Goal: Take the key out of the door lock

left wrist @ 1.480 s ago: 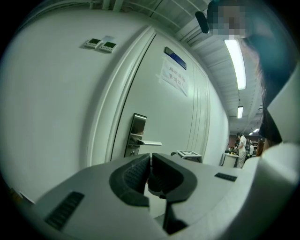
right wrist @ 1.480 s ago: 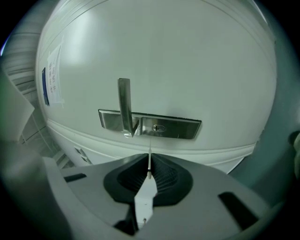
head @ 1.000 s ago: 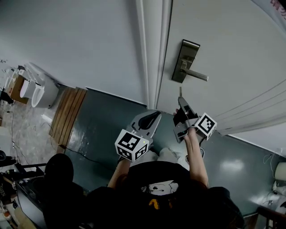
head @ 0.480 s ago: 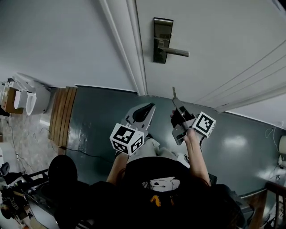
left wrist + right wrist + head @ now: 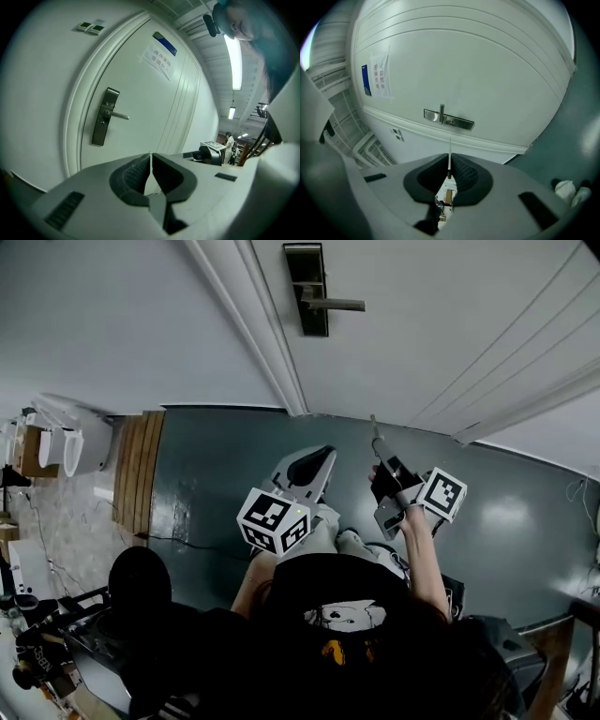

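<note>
The white door's dark metal lock plate [image 5: 307, 287] with its lever handle [image 5: 336, 305] is at the top of the head view, well away from both grippers. My right gripper [image 5: 380, 448] is shut on a thin metal key [image 5: 373, 427], whose blade sticks out past the fingertips toward the door. In the right gripper view the key [image 5: 449, 159] stands pinched between the pads, with the lock plate [image 5: 449, 120] far beyond it. My left gripper [image 5: 322, 461] hangs beside the right, shut with nothing in it [image 5: 151, 166]. The left gripper view shows the lock plate [image 5: 104, 117] too.
A white door frame [image 5: 251, 329] runs beside the lock. On the dark green floor [image 5: 206, 484] lie a wooden slatted board [image 5: 136, 474] and white fixtures [image 5: 56, 442] at the left. A paper notice [image 5: 158, 61] is on the door. A person [image 5: 228, 140] stands far off.
Both grippers have drawn back from the door, and the lock plate has slid up and left in the head view. The key stays in the right gripper.
</note>
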`<state>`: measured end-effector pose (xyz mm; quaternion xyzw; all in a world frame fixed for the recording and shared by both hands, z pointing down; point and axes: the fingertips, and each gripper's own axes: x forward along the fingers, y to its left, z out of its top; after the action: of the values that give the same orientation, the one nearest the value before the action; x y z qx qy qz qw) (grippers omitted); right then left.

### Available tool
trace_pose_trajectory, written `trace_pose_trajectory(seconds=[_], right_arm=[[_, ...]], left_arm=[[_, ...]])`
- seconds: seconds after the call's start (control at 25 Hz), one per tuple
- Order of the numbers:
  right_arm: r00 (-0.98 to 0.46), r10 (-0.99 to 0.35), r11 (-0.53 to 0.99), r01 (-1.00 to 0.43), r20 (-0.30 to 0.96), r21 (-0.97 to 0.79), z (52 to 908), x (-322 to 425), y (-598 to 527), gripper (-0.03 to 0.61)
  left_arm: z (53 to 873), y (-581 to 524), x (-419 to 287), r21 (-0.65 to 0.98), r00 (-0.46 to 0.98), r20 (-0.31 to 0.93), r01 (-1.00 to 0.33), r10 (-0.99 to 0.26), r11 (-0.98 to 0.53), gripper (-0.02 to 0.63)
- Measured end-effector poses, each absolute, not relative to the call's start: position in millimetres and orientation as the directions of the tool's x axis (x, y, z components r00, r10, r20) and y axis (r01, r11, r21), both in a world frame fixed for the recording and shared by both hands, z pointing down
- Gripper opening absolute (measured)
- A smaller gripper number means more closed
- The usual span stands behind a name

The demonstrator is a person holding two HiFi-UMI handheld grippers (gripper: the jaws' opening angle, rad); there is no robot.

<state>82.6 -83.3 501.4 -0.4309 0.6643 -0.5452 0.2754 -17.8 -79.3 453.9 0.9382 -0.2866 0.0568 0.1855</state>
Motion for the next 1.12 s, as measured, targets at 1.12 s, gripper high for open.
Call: trace_pose_trajectory(seconds=[1.12], right_arm=[[-0.575, -0.815, 0.153, -0.340, 0.076, -0.928, 491.2, 64.3, 37.1, 0.021]], left_arm=[[450.4, 13.8, -15.2, 0.252, 0.818, 0.212, -0.574, -0.535, -0.779, 0.020]])
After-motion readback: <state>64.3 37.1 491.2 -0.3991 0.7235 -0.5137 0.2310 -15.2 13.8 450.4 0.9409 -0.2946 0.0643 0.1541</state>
